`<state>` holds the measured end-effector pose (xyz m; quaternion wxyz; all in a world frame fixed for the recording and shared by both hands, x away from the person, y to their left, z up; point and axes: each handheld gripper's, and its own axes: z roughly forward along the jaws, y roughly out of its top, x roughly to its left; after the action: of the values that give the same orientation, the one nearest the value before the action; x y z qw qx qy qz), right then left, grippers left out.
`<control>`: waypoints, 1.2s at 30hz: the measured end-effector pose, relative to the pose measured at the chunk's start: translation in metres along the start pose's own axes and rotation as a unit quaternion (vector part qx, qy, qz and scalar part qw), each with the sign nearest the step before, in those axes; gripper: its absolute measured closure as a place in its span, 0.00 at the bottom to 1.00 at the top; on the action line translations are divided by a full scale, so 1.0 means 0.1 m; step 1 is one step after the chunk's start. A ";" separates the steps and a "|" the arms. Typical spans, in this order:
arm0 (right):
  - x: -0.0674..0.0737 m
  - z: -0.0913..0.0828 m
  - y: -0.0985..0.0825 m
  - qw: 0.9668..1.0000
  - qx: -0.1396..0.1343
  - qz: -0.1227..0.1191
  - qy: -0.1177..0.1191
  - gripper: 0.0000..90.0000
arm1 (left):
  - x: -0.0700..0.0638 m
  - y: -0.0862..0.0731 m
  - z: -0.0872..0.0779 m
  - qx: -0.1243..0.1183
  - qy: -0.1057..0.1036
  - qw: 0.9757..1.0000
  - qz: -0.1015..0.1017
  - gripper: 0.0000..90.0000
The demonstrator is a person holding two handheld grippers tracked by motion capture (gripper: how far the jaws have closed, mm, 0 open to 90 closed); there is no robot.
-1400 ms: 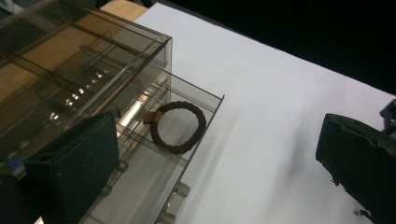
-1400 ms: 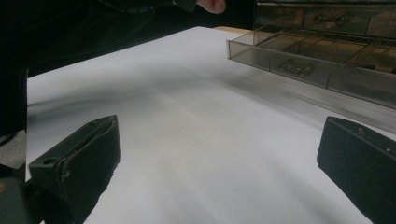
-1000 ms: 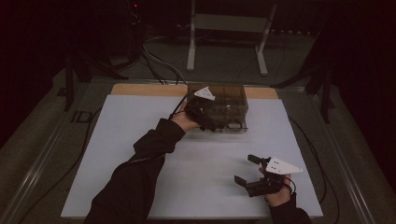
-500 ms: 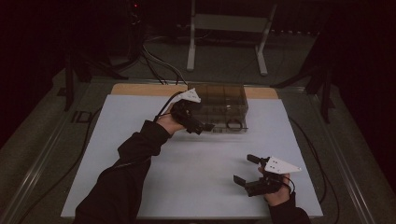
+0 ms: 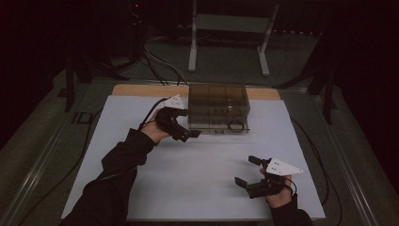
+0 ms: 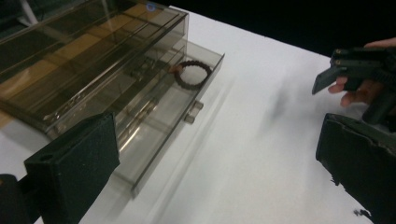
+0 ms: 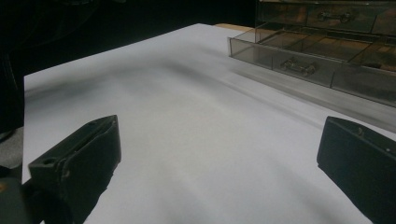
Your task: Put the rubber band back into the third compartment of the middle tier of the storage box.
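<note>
High view, left gripper (image 5: 190,134) wide open beside drawer box (image 5: 219,107), right gripper (image 5: 248,170) open, empty.

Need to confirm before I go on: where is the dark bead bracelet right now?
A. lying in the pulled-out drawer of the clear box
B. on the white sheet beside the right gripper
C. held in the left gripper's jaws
A: the bracelet lies loose inside the open drawer of the clear box, with the left gripper open and apart from it.

Smoky see-through glossy plastic drawer box (image 6: 93,51); a dark beaded bracelet (image 6: 193,74) inside; matt white sheet (image 5: 202,174) on the wooden bench (image 5: 141,90).
</note>
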<state>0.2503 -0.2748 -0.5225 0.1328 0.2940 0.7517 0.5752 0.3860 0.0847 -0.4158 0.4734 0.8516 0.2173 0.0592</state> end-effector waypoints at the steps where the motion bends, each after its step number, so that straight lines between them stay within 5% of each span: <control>1: 0.00 0.00 0.00 1.000 0.000 0.001 0.000 0.00 | 0.00 -0.03 -0.03 -0.001 0.002 1.000 -0.002 0.00; 11: 0.01 0.00 0.00 1.000 0.000 -0.002 -0.001 0.00 | 0.02 -0.23 -0.25 -0.004 0.019 1.000 -0.014 0.00; 36: 0.01 0.01 0.00 1.000 0.004 -0.004 -0.002 0.00 | -0.09 -1.12 -0.75 -0.015 0.071 0.995 -0.063 0.00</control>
<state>0.2500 -0.2728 -0.5225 0.1354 0.2929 0.7551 0.5707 0.3200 0.1907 -0.4676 0.4720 0.8227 0.3028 0.0932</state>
